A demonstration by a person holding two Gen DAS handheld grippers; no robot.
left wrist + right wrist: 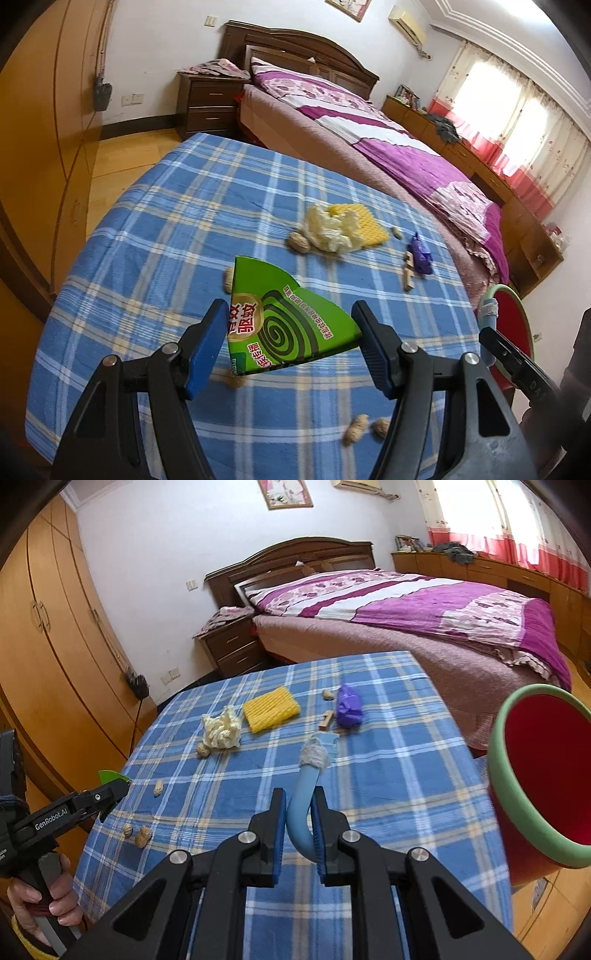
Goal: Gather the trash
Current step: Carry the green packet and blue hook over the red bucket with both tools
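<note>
My left gripper (290, 332) is shut on a green mosquito-coil carton piece (288, 325) and holds it above the blue plaid table (155, 229). It also shows at the left of the right wrist view (110, 794). My right gripper (299, 812) is shut on the blue handle (301, 812) of the red bin with a green rim (535, 775), which hangs off the table's right edge. On the table lie a crumpled pale wrapper (221, 727), a purple wrapper (349, 705), small wood pieces (327, 718) and several peanut shells (142, 836).
A yellow sponge (269, 709) lies mid-table. A bed with a purple quilt (424, 605) stands just behind the table. Wardrobes (48, 646) line the left wall, and a nightstand (229, 646) stands by the bed.
</note>
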